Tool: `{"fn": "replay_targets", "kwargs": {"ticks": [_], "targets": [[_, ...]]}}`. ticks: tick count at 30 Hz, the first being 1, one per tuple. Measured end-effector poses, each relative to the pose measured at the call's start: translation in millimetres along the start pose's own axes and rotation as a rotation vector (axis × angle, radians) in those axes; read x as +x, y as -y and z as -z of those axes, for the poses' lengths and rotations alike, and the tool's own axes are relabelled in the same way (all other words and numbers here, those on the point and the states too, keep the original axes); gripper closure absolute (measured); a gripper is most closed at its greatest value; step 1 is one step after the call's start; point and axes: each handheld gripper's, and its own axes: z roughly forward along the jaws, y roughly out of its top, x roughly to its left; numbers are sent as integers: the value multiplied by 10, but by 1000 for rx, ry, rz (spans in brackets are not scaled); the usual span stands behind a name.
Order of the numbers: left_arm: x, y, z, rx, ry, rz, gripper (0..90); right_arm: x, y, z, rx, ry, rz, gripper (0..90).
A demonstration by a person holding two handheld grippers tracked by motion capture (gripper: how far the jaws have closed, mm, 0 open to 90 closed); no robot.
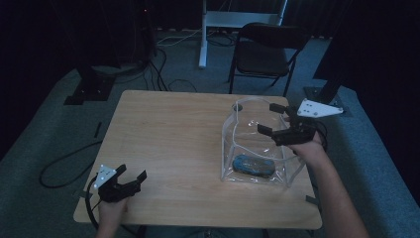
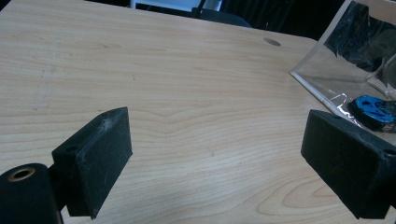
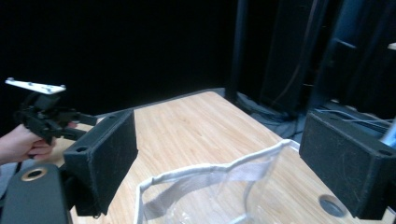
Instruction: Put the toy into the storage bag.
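A clear plastic bag (image 1: 257, 148) with a white rim stands open on the right half of the wooden table (image 1: 173, 134). A blue toy car (image 1: 253, 166) lies inside it on the bottom. My right gripper (image 1: 271, 119) hovers open above the bag's right rim, with nothing between its jaws. In the right gripper view the bag's rim (image 3: 210, 175) lies just below the wide-apart pads (image 3: 105, 158). My left gripper (image 1: 132, 179) rests open near the table's front left corner, over bare wood. The left gripper view has the bag (image 2: 355, 60) and the car (image 2: 372, 111) far to the right.
A black folding chair (image 1: 267, 52) and a white desk leg (image 1: 203, 34) stand beyond the table's far edge. Cables run over the grey carpet at the left. A cable hole (image 1: 238, 106) sits in the tabletop behind the bag.
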Motion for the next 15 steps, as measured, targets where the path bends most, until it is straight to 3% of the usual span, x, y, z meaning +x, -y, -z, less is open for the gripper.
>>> {"fn": "replay_targets", "kwargs": {"ticks": [10, 12, 15], "targets": [[-6, -1, -1, 1, 0, -4, 93, 147, 96, 160, -13, 37, -7, 107], [-5, -1, -1, 2, 2, -2, 92, 183, 124, 187, -10, 27, -22, 107], [-9, -2, -1, 0, 2, -2, 92, 235, 184, 233, -7, 51, -38, 106]]}}
